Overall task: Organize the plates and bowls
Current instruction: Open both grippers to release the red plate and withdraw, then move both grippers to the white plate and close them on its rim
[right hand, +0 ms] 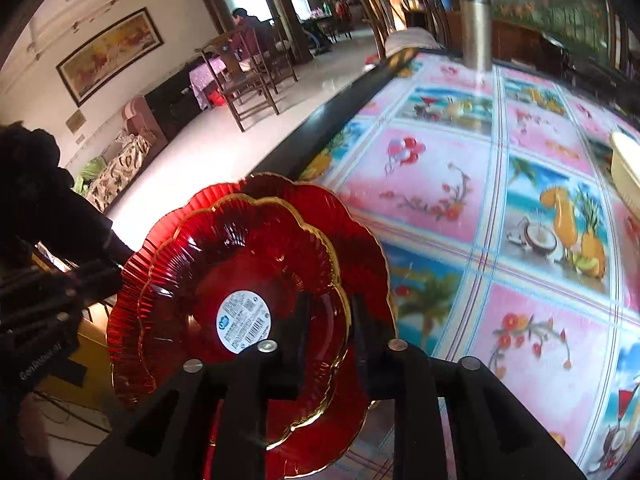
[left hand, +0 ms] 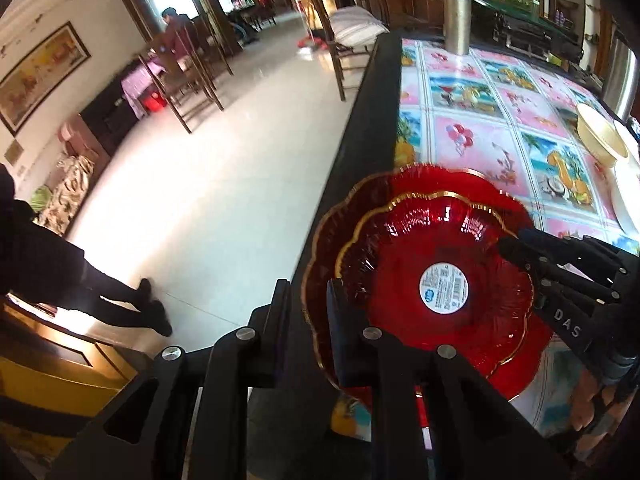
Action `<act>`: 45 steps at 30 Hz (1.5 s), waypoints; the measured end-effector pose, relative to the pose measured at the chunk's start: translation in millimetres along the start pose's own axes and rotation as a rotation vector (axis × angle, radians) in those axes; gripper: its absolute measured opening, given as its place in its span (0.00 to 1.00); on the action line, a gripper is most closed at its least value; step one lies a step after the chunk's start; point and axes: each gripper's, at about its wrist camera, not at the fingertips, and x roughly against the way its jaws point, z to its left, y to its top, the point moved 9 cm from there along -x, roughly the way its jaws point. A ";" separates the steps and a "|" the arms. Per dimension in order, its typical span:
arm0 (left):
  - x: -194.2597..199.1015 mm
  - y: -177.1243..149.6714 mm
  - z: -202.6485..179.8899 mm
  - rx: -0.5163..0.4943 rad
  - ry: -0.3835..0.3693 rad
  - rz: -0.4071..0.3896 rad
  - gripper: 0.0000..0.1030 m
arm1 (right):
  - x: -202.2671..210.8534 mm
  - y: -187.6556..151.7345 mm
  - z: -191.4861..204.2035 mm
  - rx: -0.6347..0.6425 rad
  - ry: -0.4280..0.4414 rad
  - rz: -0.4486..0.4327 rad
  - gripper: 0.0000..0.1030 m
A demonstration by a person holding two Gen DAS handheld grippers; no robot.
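My left gripper (left hand: 308,320) straddles the big red plate's (left hand: 320,248) near rim, jaws slightly apart, not clamping. The small red plate (left hand: 420,248) sits nested on it at the table (left hand: 472,140) edge, for stacking. My right gripper (right hand: 330,336) straddles both rims, loose.

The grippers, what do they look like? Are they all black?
Mostly, yes. The left gripper and the right gripper are matte black plastic, each with two flat, blade-like fingers on jointed bars pinned by round silver bolts. White letters "DAS" are printed on the right one's side.
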 end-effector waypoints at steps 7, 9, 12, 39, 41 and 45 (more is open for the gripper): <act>42.1 11.4 -26.4 0.058 -0.206 -0.077 0.24 | 92.0 32.1 -19.5 0.068 0.001 -0.356 0.59; 56.9 10.9 -53.1 0.061 -0.321 -0.086 0.42 | 125.9 31.9 -37.5 0.089 -0.006 -0.449 0.61; 73.9 10.5 -99.7 0.018 -0.415 -0.112 0.57 | 169.6 21.4 -77.4 0.047 -0.032 -0.529 0.66; 13.6 73.9 -354.3 0.060 -0.692 0.168 0.59 | 238.8 -49.4 -324.6 -0.662 0.277 -0.505 0.73; 6.4 75.1 -357.3 0.070 -0.703 0.192 0.59 | 230.7 -50.0 -329.1 -0.687 0.278 -0.484 0.73; 0.3 76.4 -367.6 0.066 -0.743 0.237 0.59 | 215.6 -46.8 -338.3 -0.726 0.253 -0.435 0.73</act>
